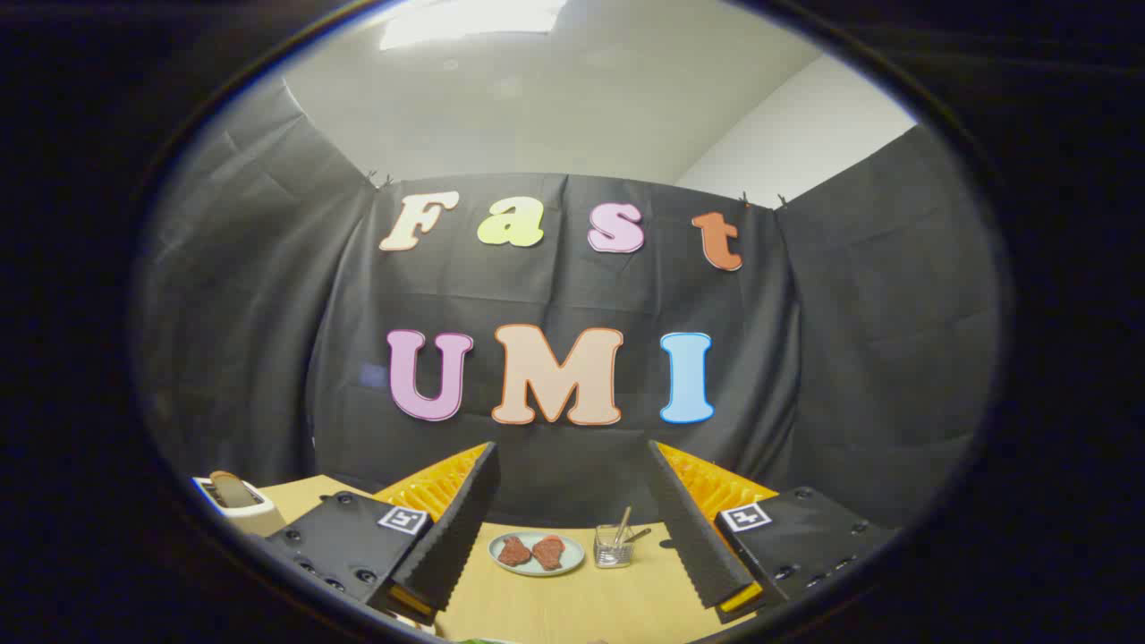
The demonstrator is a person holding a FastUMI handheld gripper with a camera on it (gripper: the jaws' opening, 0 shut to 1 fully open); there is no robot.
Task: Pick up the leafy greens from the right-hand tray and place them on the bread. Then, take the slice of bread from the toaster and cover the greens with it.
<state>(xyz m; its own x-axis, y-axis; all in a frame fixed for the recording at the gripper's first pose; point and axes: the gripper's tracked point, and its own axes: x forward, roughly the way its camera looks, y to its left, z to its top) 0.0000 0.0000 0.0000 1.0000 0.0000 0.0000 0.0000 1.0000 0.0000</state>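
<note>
Bread (227,487) in toaster (234,506), claw (572,528) agape.

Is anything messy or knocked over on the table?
Nothing stands out. The plate with two meat pieces sits flat, the glass cup stands upright beside it, and bread sits in the toaster. The gripper fingers are open, holding nothing.

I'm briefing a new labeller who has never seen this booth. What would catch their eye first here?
First, the open claw, its two fingers spread wide with nothing between them. Beyond them on the wooden table sits a plate with two reddish meat pieces, a small clear container with utensils beside it. Off beyond the left finger, a white toaster holds a bread slice.
</note>
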